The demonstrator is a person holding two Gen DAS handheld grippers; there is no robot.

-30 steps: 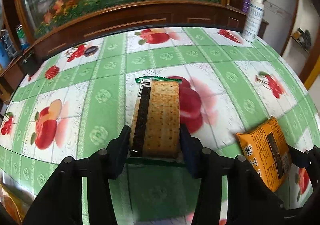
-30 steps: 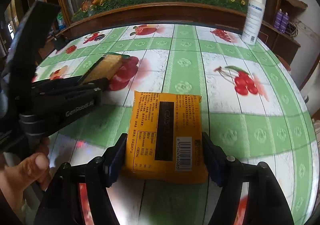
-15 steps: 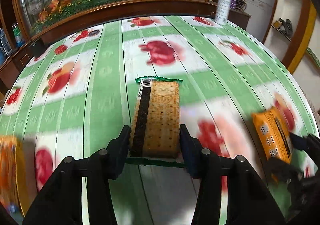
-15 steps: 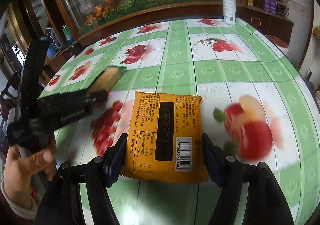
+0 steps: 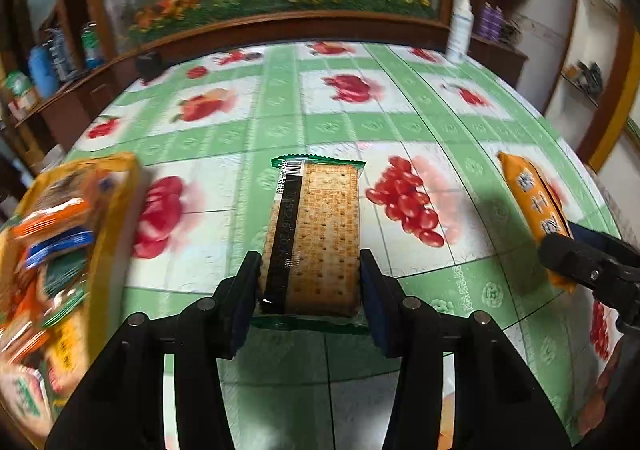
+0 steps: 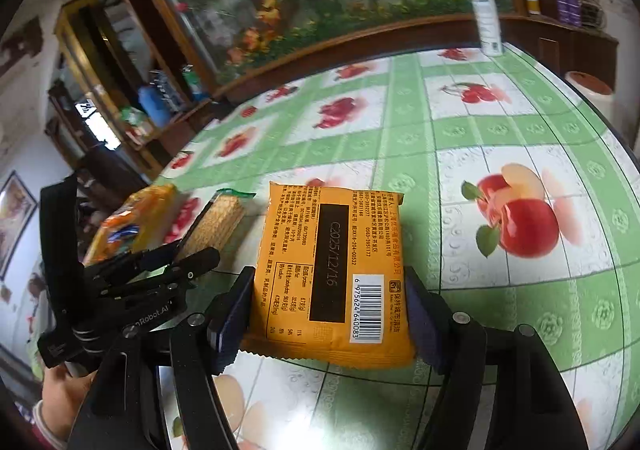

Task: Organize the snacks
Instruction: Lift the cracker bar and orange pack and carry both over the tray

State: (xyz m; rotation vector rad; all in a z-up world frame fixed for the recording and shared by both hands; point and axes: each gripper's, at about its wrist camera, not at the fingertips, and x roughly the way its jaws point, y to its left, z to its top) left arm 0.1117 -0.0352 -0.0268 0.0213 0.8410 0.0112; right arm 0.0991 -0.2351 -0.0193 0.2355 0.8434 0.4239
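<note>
Snacks heaped in a yellow bag [image 5: 80,250] fill the left edge of the left wrist view; the right wrist view shows that bag only as an orange blur at middle left, behind the left gripper [image 6: 188,256]. The right wrist view alone shows the person's hand [image 6: 60,398] at lower left and the printed back of the orange snack packet [image 6: 332,270]: Chinese text, a black date strip and a barcode at its lower right corner. In the left wrist view that packet appears edge-on at the right of the frame.

The cracker pack [image 5: 316,234] is a long clear wrapper with green crimped ends, a black strip along its left side and dotted tan crackers showing through. It sits at frame centre, its near end clamped between the left gripper's [image 5: 310,282] blue pads, the far end jutting toward the upper frame above the green fruit-print tablecloth [image 5: 440,110].

The right gripper [image 6: 330,314] is clamped on the orange packet's lower half, pads pressing both side edges, packet at frame centre.
</note>
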